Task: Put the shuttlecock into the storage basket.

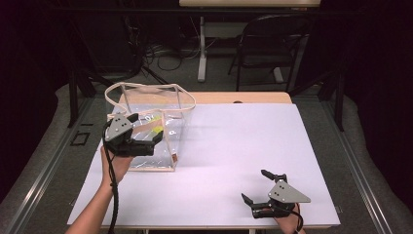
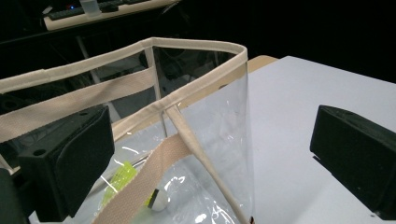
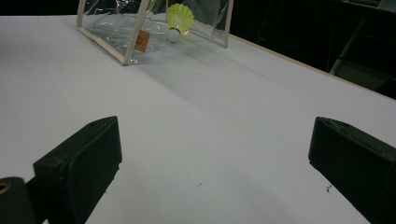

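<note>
Right gripper (image 1: 257, 186) rests open on table (image 1: 234, 146), empty. Left gripper (image 1: 155, 141) open at bag (image 1: 151, 105) wall. Shuttlecock (image 3: 180, 19) lies inside; packing apparently done.

Black folding chair (image 1: 272, 44) (background); floor cables (image 1: 170, 56).

The bag (image 2: 219, 121) is clear, glossy plastic film that catches bright glints, edged with matt beige woven cloth binding; its straps (image 2: 154, 168) are the same coarse cloth webbing. A small brown tag (image 3: 142, 41) looks like leather or card. Inside lies a shuttlecock (image 3: 179, 19) with a yellow plastic skirt and a smooth white tip. The tabletop (image 1: 234, 146) has a smooth, matt white sheet over a pale wood edge. The left tool (image 2: 210, 154) and right tool (image 3: 215, 163) have matt black jaws, faintly grainy, and each carries a grey, dull metal-looking plate (image 1: 287, 191).
</note>
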`<move>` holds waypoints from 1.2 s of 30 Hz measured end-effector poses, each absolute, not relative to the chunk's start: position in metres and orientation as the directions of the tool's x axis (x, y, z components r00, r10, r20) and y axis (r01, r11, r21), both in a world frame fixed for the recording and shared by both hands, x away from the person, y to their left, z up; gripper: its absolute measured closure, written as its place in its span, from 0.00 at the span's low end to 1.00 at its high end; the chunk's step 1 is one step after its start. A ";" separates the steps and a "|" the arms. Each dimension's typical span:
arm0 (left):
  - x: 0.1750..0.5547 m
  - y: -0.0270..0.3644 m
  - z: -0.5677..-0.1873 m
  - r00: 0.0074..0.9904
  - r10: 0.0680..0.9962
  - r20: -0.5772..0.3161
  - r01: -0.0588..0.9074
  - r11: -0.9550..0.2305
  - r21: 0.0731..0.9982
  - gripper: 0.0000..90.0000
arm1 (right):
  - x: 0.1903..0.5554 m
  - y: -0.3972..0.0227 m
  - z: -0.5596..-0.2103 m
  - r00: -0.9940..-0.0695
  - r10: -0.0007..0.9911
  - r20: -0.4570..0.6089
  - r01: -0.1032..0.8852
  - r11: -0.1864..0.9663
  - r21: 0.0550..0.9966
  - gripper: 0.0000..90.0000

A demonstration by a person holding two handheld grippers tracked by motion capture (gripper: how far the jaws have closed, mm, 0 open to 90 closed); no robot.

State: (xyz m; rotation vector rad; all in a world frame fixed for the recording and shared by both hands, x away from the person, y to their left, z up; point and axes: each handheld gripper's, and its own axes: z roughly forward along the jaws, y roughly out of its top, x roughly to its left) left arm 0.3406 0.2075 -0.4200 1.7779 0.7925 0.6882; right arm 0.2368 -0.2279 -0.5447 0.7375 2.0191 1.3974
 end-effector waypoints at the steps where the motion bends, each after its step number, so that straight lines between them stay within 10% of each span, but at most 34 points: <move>1: 0.340 0.208 -0.421 0.622 0.779 0.078 0.196 -0.252 0.948 0.00 | 0.237 -0.228 -0.545 -0.685 0.714 -0.140 0.120 0.301 0.946 0.02; 36: 0.310 0.225 -0.456 0.627 0.778 0.052 0.210 -0.233 0.950 0.00 | 0.237 -0.227 -0.545 -0.687 0.712 -0.142 0.122 0.306 0.944 0.02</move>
